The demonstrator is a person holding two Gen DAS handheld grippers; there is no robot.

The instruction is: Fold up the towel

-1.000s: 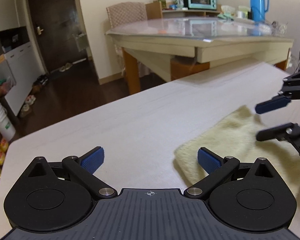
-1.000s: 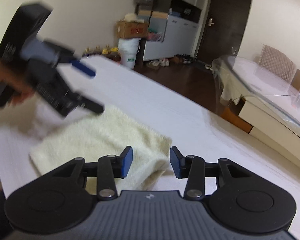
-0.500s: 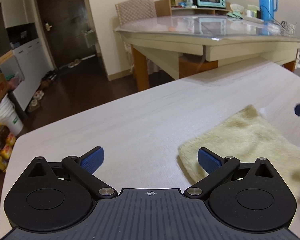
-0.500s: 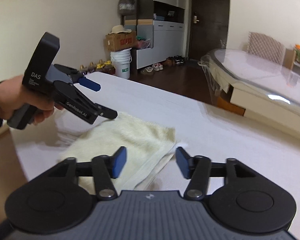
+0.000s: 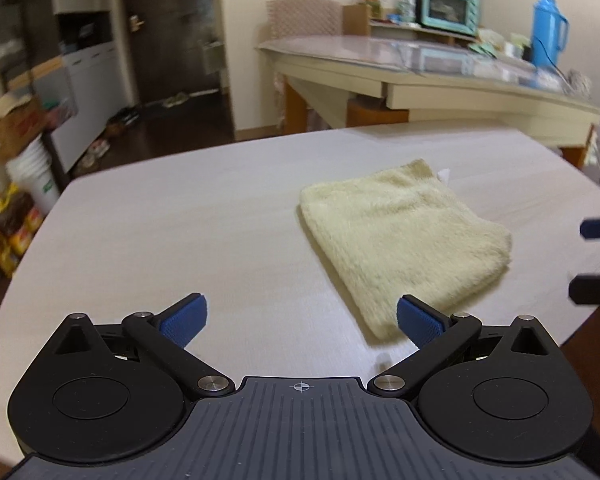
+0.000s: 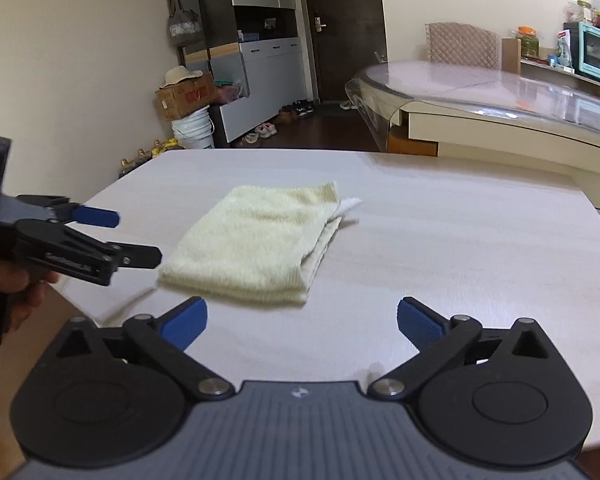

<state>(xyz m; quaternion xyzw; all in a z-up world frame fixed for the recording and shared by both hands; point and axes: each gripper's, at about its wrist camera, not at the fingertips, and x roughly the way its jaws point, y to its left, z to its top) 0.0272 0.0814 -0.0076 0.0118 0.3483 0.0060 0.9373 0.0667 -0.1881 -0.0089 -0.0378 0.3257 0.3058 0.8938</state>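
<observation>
- Folded pale-yellow towel (image 6: 260, 246) lying flat on the white table (image 6: 460, 248); several layers stacked, layered edges showing on its right side in the right wrist view; small white tag (image 6: 350, 203) poking out at the far right corner.
- Towel placed toward the near left part of the table, closer to the left edge than to the right; near fold just short of the table's near edge in the right wrist view.
- Right gripper (image 6: 302, 320) released; jaws have just been opening and now spread wide; nothing between them, only bare table; blue pads (image 6: 418, 322) clear of the towel, just in front of its near edge.
- Left gripper (image 5: 298, 318) released too, jaws wide apart; nothing grasped; right-hand pad (image 5: 418, 322) overlapping the towel's near corner in the left wrist view, contact not clear.
- Same left gripper seen from the right wrist camera at the table's left edge, held in a hand (image 6: 18, 294); its tips just beside the towel's left side, apart from it.
- Beyond the table: glass-topped dining table (image 5: 420, 64) with a teal toaster oven (image 5: 450, 8) and a blue flask (image 5: 548, 34); dark door (image 6: 340, 20), white bucket (image 6: 194, 128) and cardboard box (image 6: 184, 96) by the wall.
</observation>
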